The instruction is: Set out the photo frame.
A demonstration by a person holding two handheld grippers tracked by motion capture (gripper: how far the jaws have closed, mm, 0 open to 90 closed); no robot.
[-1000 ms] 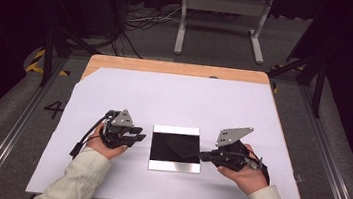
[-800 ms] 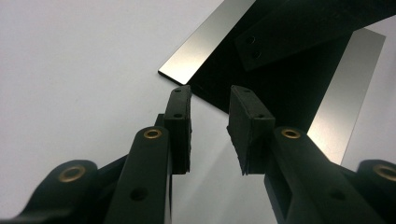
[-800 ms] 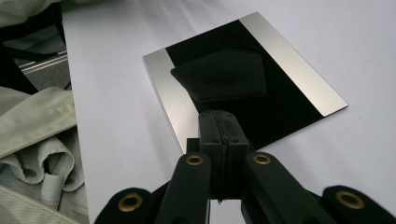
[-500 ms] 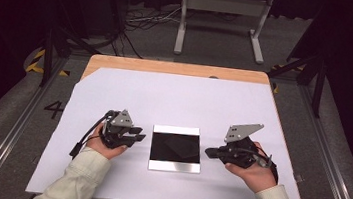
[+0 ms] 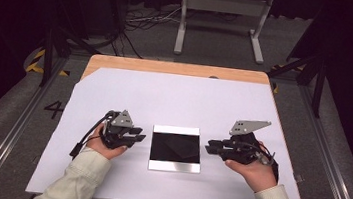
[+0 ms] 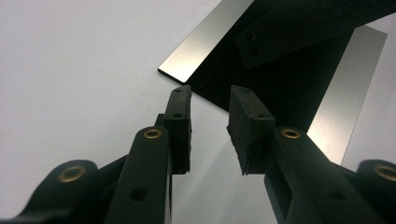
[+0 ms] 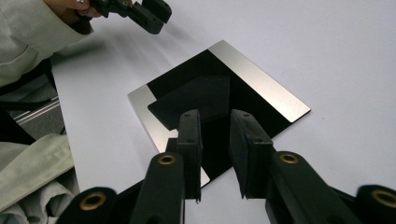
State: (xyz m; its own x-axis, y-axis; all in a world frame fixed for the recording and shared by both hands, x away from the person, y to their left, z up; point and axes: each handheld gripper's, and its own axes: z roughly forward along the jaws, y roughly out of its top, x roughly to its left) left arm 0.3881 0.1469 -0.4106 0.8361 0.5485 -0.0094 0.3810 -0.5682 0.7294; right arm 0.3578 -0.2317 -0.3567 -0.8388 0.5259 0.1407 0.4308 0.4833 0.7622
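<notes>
A square mirror-like plate [image 5: 176, 149], dark in the middle with silvery strips along two edges, lies flat on the white sheet. My left gripper [image 5: 140, 138] rests just left of it, pointing at its edge. In the left gripper view that gripper [image 6: 210, 95] is open, empty, and close to a corner of the plate [image 6: 280, 79]. My right gripper [image 5: 208, 146] sits just right of the plate. Its jaws have just been opening, and in the right gripper view it [image 7: 215, 116] stands open over the plate [image 7: 252, 74] with nothing between the pads.
The white sheet [image 5: 174, 99] covers most of a wooden table whose far edge [image 5: 178, 68] shows at the back. Behind it on the floor stand a metal frame [image 5: 222, 14] and cables [image 5: 143, 20]. The other hand's gripper [image 7: 149, 14] shows in the right gripper view.
My right gripper has drawn slightly to the right, off the plate's edge, and its jaws have parted. The left gripper and the plate have stayed put.
</notes>
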